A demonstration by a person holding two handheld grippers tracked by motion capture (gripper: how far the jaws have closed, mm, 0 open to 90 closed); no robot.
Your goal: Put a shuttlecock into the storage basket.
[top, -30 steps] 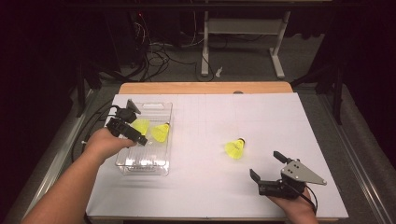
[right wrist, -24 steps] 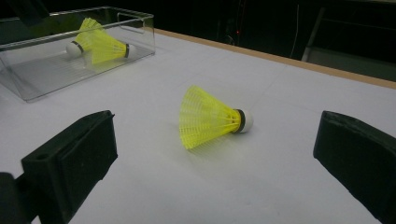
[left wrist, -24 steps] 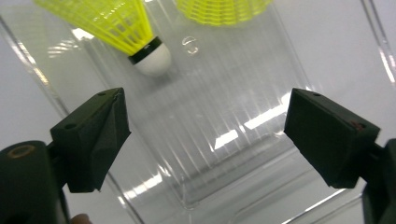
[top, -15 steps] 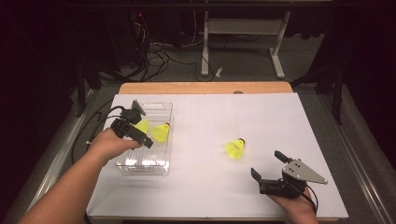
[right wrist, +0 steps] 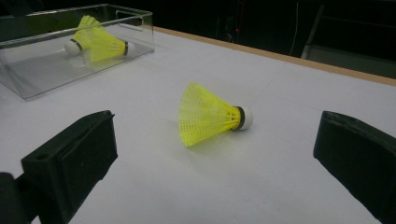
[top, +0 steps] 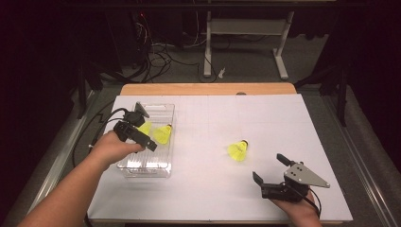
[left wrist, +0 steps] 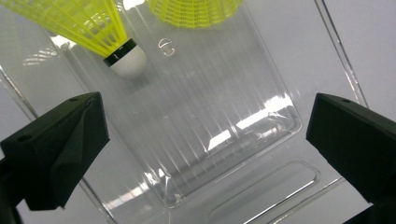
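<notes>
Three yellow shuttlecocks are on the table: two inside a clear plastic tray (top: 142, 168) at the left, and one shuttlecock (top: 238, 150) lying on its side on the white table cover (top: 208, 198), right of the middle. There are two hand-held grippers, one tray and one table.

The left gripper (top: 138, 134) hangs over the tray, just near of the two shuttlecocks in it. Its jaws have just been opening and now stand wide apart with nothing between them; beneath them lies bare tray floor. The right gripper (top: 270, 171) sits low at the near right, its jaws also spread wide and holding nothing, with the loose shuttlecock just beyond them and not touched.

The left gripper view shows what the high view cannot: the ribbed, shiny tray floor, a moulded recess near one end, and the white cork and black band of one tray shuttlecock (left wrist: 88, 25). The second tray shuttlecock (left wrist: 196, 9) is cut off at the top edge there, only its skirt rim showing. The right gripper view shows the loose shuttlecock's mesh skirt, its cork pointing right, and the tray's raised walls far left with the pair lying cork to cork or nearly so; whether they touch is hard to tell.

In the high view the left gripper covers part of the left tray shuttlecock (top: 144, 127), and the other (top: 163, 134) is small and blurred.
</notes>
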